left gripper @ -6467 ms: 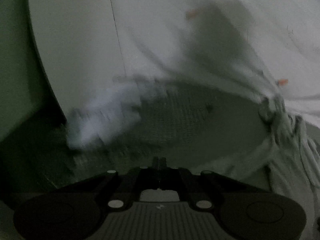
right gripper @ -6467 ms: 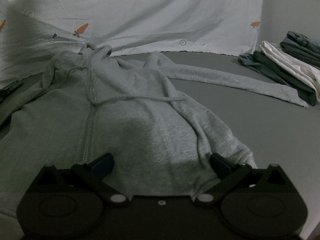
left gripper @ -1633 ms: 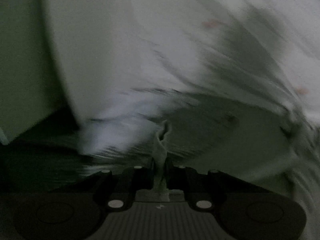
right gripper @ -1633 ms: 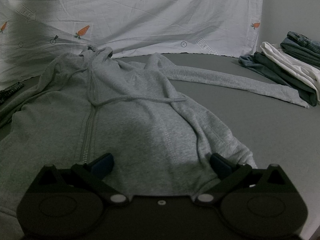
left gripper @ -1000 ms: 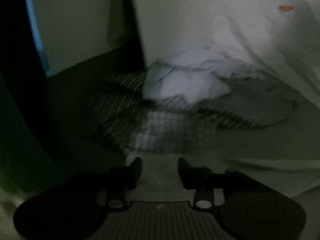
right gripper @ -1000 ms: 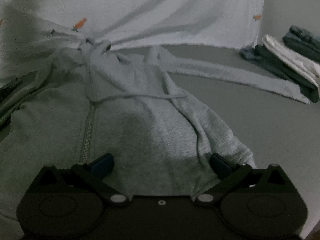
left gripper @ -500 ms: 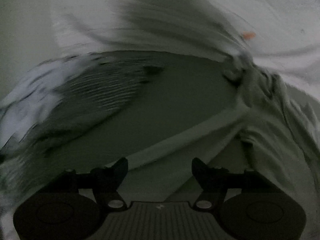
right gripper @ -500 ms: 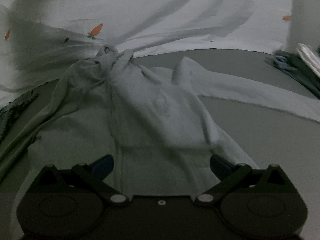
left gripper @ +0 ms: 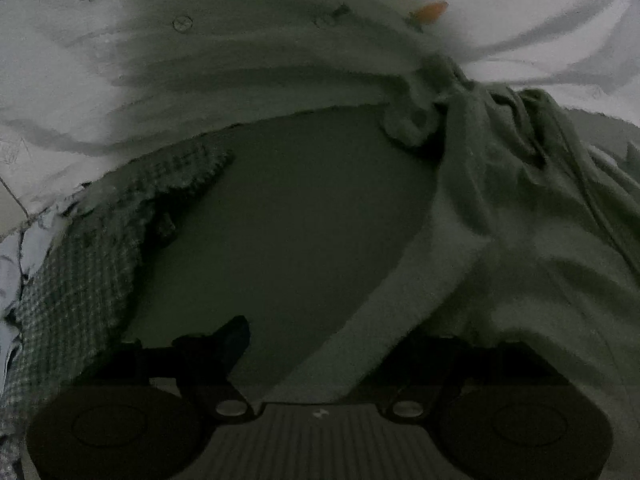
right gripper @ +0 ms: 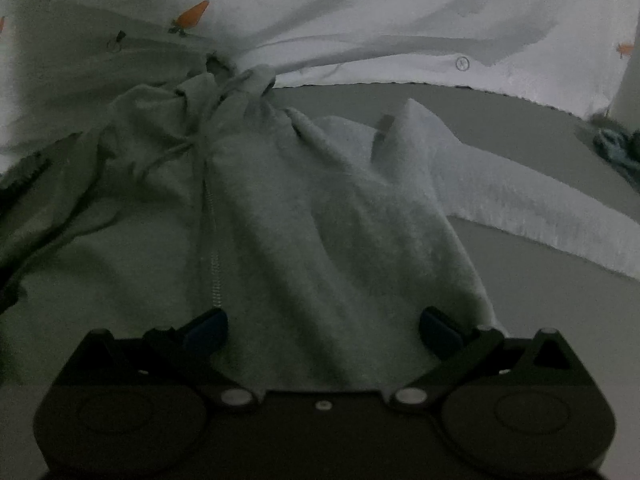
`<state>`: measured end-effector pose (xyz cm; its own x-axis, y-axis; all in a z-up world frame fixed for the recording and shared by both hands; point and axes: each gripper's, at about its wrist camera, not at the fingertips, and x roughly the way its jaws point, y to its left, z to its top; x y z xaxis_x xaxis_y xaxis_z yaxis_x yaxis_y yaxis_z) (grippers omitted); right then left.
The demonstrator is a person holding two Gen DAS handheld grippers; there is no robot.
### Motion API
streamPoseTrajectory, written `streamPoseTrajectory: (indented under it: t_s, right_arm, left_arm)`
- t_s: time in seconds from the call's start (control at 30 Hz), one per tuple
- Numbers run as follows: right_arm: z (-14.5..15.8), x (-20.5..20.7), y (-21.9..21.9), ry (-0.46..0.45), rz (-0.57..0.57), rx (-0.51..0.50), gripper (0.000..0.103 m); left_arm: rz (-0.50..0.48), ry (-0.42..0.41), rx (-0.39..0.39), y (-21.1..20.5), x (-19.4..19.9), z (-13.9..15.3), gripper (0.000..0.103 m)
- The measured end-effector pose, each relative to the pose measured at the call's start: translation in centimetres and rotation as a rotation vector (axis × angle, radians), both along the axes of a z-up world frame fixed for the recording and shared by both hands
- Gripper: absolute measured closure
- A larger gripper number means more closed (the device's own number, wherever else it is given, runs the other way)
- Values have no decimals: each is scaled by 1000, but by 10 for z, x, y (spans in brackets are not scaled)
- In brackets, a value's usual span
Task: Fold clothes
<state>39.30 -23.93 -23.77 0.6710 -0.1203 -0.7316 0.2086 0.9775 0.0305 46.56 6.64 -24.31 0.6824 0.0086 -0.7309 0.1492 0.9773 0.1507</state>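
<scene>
Hoodie (right gripper: pixel 320 232) lengthwise ahead of the spread, empty right claw (right gripper: pixel 322 326); opening, empty left claw (left gripper: pixel 324 332) at its edge.

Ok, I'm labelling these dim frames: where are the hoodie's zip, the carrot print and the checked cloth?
zip (right gripper: pixel 215 276): right wrist view, on its metal teeth.
carrot print (right gripper: pixel 193 14): right wrist view, orange body, on the white sheet.
checked cloth (left gripper: pixel 92 248): left wrist view, middle of the weave.

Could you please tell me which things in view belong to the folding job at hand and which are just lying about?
Belongs to the job:
- grey hoodie
- left gripper, jaws opening over a sleeve
- right gripper, open over the hoodie

Lying about:
- checked cloth
- carrot-print sheet
- dark clothes
</scene>
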Motion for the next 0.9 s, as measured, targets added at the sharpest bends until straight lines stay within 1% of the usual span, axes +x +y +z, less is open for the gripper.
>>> streamPoseTrajectory:
  t_s: [0.03, 0.07, 0.13, 0.17, 0.2, 0.27, 0.37, 0.43, 0.5, 0.57, 0.63, 0.8, 0.87, 0.9]
  right_arm:
    - [0, -1, 1, -5, -5, -3, 0]
    - [-1, -1, 2, -11, -10, -6, 0]
    - [-1, -1, 3, -17, -19, -10, 0]
    - [-1, 0, 3, -16, -23, -11, 0]
    - [-1, 2, 3, -14, -27, -11, 0]
    - [1, 2, 3, -7, -33, -10, 0]
    - [3, 5, 2, 9, -33, -4, 0]
    - [4, 8, 1, 17, -34, 4, 0]
    - [4, 9, 0, 13, -36, 5, 0]
    - [2, 11, 1, 8, -32, -2, 0]
    - [2, 13, 1, 6, -31, 0, 0]
    - [2, 11, -1, -2, -12, 0, 0]
    - [1, 9, -2, -7, -4, 0, 0]
    - [1, 9, -2, -10, 0, 0, 0]
  left_arm:
    - [26, -13, 3, 5, 5, 0, 23]
    - [71, -31, 21, 10, 10, 0, 23]
    - [183, -41, 54, 24, 25, -3, 24]
    - [247, -33, 53, 34, 32, -5, 24]
    - [310, -20, 38, 47, 38, -7, 24]
    - [369, 1, -30, 68, 46, -7, 25]
    - [384, -2, -110, 82, 47, 2, 25]
    - [305, -23, -175, 77, 41, 13, 24]
    - [202, -10, -232, 63, 38, 20, 24]
    - [113, 8, -251, 42, 38, 21, 22]
    - [13, 15, -232, 12, 40, 18, 21]
    - [-157, 0, -119, -49, 47, 3, 20]
    - [-158, -24, -88, -64, 53, 0, 21]
    - [-149, -30, -89, -68, 58, -1, 23]
